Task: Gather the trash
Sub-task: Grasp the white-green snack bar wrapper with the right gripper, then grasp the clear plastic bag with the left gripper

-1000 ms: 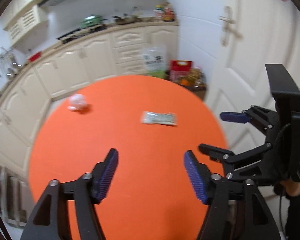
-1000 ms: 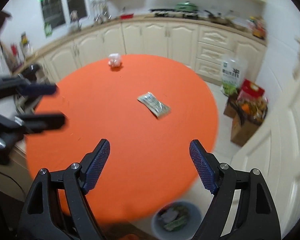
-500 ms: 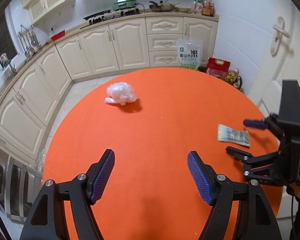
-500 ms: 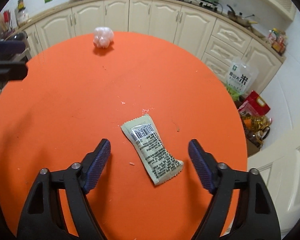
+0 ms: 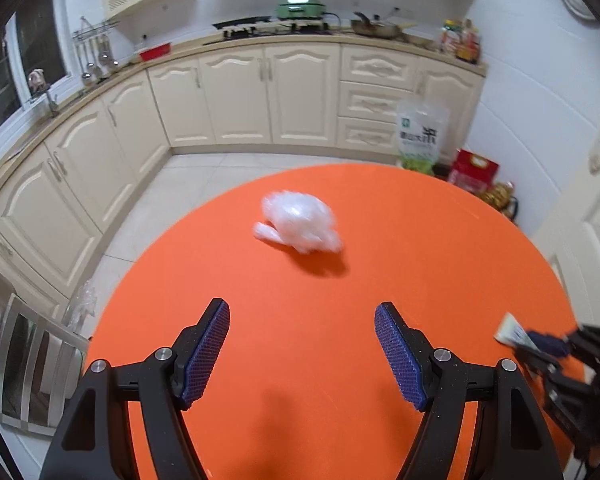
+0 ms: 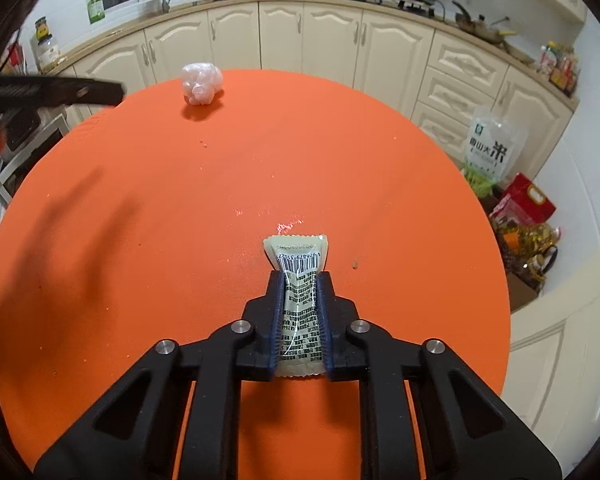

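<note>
- On the round orange desk (image 6: 140, 208), two bits of trash: a flat snack wrapper (image 6: 298, 258) and a crumpled plastic wad (image 5: 298, 222).
- Right tongs (image 6: 298, 280) — jaws have just been closing and now sit pinched on the wrapper, blue pads pressed to its two long edges. Its long axis runs straight out along the tongs' line, barcode end poking out past the tips, the rest lying back between the pads. It looks flat on the desk, not lifted.
- Left tongs (image 5: 302, 354) — jaws apart, nothing between them, hovering over bare desk.
- Key relation: the wad lies ahead of the left tongs, roughly on their centre line, a touch left of middle, near the far edge of the desk; clear gap between tips and wad, no contact.
- Wad shape: lumpy, roughly round, a small tail sticking out to its left — no strong long axis, so approach angle probably matters little.
- Nearer hand for the wad: the left. In the right wrist view the wad sits well apart, far across the desk, up and to the left, and the right tongs are busy anyway.
- Judged next: left goes forward and down onto the wad; right lifts the wrapper away.
- No bin visible in either view now.
</note>
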Motion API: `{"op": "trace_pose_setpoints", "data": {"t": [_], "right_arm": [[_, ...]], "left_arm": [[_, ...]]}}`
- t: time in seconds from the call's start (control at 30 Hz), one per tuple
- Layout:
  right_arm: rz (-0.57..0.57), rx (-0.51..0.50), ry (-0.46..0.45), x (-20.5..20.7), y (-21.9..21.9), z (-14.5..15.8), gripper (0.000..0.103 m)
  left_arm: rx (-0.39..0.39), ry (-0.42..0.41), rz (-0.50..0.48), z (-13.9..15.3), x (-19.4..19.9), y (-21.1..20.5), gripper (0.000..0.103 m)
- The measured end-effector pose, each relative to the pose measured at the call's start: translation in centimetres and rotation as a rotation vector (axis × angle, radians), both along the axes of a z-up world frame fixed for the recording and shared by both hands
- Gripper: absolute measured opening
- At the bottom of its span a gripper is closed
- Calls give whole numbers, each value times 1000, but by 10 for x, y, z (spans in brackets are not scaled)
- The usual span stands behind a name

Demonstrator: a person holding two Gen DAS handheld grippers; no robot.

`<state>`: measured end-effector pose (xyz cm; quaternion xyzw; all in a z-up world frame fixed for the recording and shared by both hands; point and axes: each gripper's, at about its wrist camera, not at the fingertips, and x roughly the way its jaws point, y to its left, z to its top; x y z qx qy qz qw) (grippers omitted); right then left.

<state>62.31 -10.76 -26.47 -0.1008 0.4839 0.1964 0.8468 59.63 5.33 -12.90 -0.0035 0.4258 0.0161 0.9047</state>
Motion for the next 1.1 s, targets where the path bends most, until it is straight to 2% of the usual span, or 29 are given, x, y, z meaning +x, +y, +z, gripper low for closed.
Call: {"op": "trace_pose_setpoints", "data": {"t": [0.2, 0.33, 0.43, 0.57, 0.6, 0.67, 0.7, 0.87, 1.1], "right_arm": [[-3, 58, -14, 22, 8, 4, 11], [5, 91, -16, 38, 18, 6, 11], [19, 107, -6, 48, 26, 5, 11], [22, 109, 8, 57, 34, -1, 11], [23, 112, 9, 58, 36, -2, 11], [20, 114, 14, 60, 37, -4, 12], [18, 116, 15, 61, 37, -5, 11], [11, 139, 20, 58, 32, -4, 11], [6, 170, -1, 34, 23, 21, 11]], "left_arm": [[-26, -7, 63, -16, 39, 14, 71], [-22, 2, 63, -31, 72, 14, 71], [-58, 12, 46, -42, 97, 10, 71], [-30, 17, 51, -53, 120, 4, 71], [-11, 23, 54, -56, 125, 2, 68], [1, 49, 49, -63, 135, 0, 48], [1, 72, 52, -67, 140, 0, 42], [-12, 63, 46, -62, 140, 2, 33], [-60, 8, -14, -36, 85, -10, 33]]}}
